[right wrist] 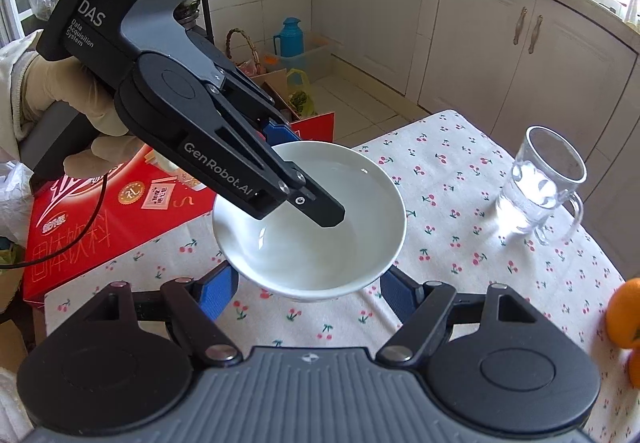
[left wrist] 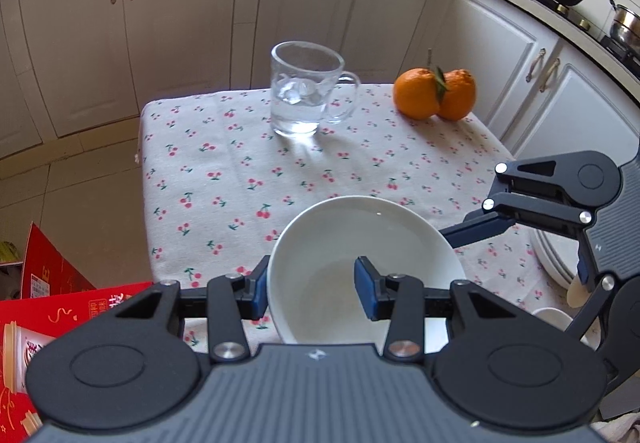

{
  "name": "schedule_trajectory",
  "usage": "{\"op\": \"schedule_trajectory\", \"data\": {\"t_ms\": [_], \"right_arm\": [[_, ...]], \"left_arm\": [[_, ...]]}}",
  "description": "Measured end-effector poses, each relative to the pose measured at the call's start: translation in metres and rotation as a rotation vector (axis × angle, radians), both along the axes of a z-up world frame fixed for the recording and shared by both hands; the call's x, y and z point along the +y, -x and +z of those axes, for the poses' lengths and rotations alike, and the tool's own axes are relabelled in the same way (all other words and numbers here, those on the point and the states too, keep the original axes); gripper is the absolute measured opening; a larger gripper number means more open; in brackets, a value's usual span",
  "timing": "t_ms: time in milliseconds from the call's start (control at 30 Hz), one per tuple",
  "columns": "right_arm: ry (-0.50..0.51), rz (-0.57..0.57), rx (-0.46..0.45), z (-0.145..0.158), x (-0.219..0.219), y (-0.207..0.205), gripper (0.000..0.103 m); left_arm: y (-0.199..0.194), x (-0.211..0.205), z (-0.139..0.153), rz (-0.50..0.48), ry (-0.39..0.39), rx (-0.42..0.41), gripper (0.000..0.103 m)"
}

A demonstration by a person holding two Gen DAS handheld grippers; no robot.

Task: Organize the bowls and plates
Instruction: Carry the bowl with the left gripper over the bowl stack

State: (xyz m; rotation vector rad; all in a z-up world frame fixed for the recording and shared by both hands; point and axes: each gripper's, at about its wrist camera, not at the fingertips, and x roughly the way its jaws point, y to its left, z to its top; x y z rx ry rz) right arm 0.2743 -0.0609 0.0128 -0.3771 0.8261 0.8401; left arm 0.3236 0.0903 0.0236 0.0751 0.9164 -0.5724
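The white bowl hung clear of the cherry-print tablecloth, over the table's near-left part, pinched by its wall in the left gripper: one blue pad sat inside the bowl and the other lay against its outer wall, the jaws drawn in as far as the rim allowed. Gripping across the wall in that way probably served to carry the bowl with one tool while keeping it roughly level. The right gripper stood about half open with nothing between its pads; from its own camera the bowl's foot appeared between and above its fingers, but no contact could be made out, so it seemed placed to support or receive the bowl rather than to hold it. The left wrist view alone showed the edge of a white plate at the table's right edge beyond the right gripper, a likely place for stacking, and the pair of oranges whole at the far right corner. The right wrist view alone showed the gloved hand on the left tool's handle and the red drink carton lying off the table's left edge. A glass mug holding a little water stood near the far edge, well apart from the bowl.
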Motion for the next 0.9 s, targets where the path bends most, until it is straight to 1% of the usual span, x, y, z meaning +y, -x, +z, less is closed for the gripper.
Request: {"op": "schedule_trajectory", "data": {"t_ms": [433,700,900], "right_arm": [[-0.014,-0.031,-0.039,0.027,-0.039,0.064,0.082],[-0.017,-0.046,-0.061,0.037,-0.067,0.104,0.082],[-0.024,-0.063,-0.061,0.038,-0.086,0.128,0.082]], "left_arm": [[0.064,-0.041,0.033,-0.062,-0.017,-0.060,0.042],[0.099,-0.066,0.041,-0.092,-0.026,-0.072,0.042],[0.116,-0.085,0.039,-0.117,-0.035,-0.070,0.042]]}}
